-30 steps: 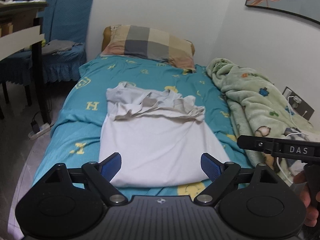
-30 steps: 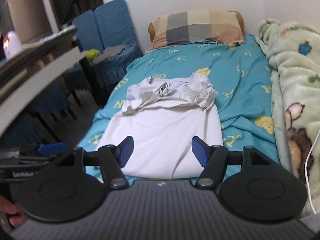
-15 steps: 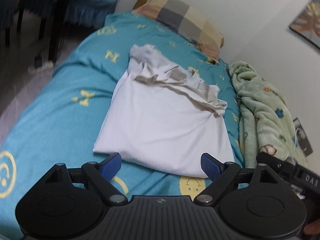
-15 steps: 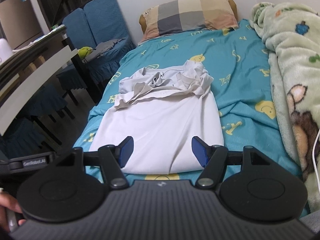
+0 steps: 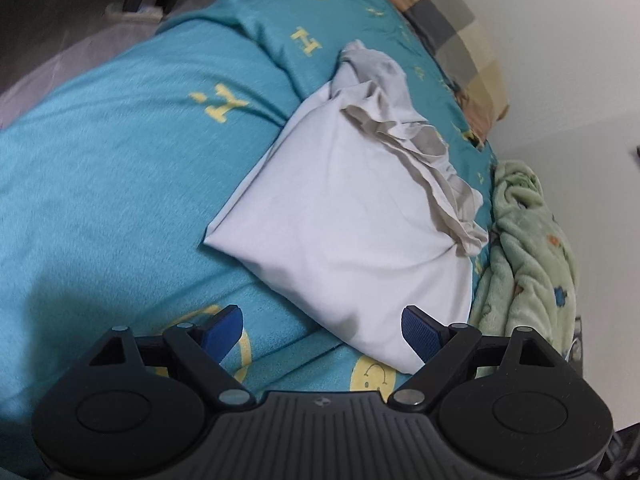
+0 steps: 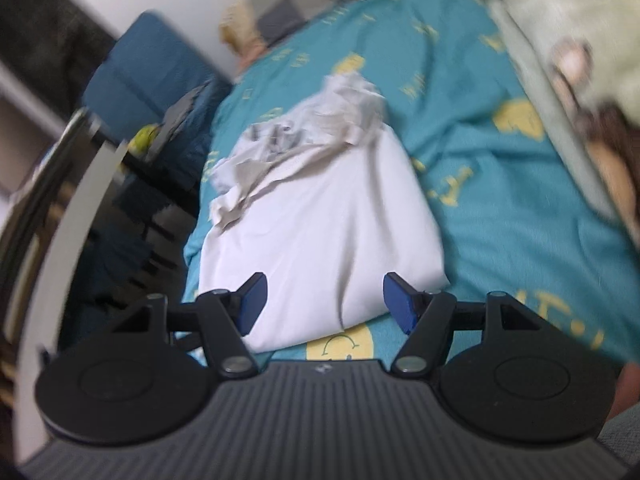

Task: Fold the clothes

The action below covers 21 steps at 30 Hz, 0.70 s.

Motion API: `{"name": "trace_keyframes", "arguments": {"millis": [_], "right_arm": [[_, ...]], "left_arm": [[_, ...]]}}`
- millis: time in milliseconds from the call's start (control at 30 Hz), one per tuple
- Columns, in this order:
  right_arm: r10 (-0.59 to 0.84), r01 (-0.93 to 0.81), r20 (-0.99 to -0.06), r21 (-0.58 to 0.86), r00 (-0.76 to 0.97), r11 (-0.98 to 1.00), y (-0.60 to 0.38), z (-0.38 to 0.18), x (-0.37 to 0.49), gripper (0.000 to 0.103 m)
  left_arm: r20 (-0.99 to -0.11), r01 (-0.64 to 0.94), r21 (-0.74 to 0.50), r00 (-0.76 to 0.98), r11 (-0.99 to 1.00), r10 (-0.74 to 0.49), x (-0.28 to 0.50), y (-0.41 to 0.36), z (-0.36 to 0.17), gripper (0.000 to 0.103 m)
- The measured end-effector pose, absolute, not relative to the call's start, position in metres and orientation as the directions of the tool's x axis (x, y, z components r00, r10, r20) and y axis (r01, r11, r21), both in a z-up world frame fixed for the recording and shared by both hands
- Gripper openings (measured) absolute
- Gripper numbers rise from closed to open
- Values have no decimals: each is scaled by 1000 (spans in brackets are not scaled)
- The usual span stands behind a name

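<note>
A white shirt [image 5: 344, 216] lies partly folded on the teal bed sheet [image 5: 120, 184], its crumpled sleeves and collar bunched at the far end. In the left wrist view my left gripper [image 5: 322, 330] hovers open over the shirt's near hem, its right pad above the cloth and its left pad above the sheet. In the blurred, tilted right wrist view the same shirt [image 6: 316, 220] fills the middle. My right gripper [image 6: 324, 300] hangs open just above the near hem with nothing between its blue pads.
A checked pillow [image 5: 452, 28] lies at the head of the bed. A green fleece blanket [image 5: 528, 248] is heaped along the wall side. Blue chairs [image 6: 140, 80] and a dark table [image 6: 52, 184] stand beside the bed, over bare floor [image 5: 60, 8].
Both grippers have dropped toward the shirt's near hem and rolled, so the views now tilt. The shirt lies as before. Both jaws stay open.
</note>
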State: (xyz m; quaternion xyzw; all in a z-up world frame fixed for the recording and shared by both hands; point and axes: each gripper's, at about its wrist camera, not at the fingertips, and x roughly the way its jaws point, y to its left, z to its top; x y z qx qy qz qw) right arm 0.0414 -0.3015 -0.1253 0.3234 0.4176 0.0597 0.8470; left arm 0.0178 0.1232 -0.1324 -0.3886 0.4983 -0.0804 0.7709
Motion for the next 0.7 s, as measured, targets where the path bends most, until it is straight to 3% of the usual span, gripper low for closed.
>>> {"name": "trace_keyframes", "arguments": {"millis": [167, 400, 500, 600, 667, 700], "right_arm": [[425, 303, -677, 684, 600, 664, -317, -149, 48, 68], [523, 500, -698, 716, 490, 488, -311, -199, 64, 68], [521, 534, -698, 714, 492, 453, -301, -215, 71, 68], [501, 518, -666, 745, 552, 420, -294, -222, 77, 66], [464, 482, -672, 739, 578, 471, -291, -215, 83, 46], [448, 478, -676, 733, 585, 483, -291, -213, 82, 37]], "left_arm": [[-717, -299, -674, 484, 675, -502, 21, 123, -141, 88], [-632, -340, -767, 551, 545, -545, 36, 129, -158, 83], [-605, -354, -791, 577, 500, -549, 44, 132, -164, 71], [-583, -353, -807, 606, 473, -542, 50, 134, -168, 43], [-574, -331, -809, 625, 486, -529, 52, 133, -164, 16], [-573, -311, -804, 631, 506, -523, 53, 131, -160, 16]]}}
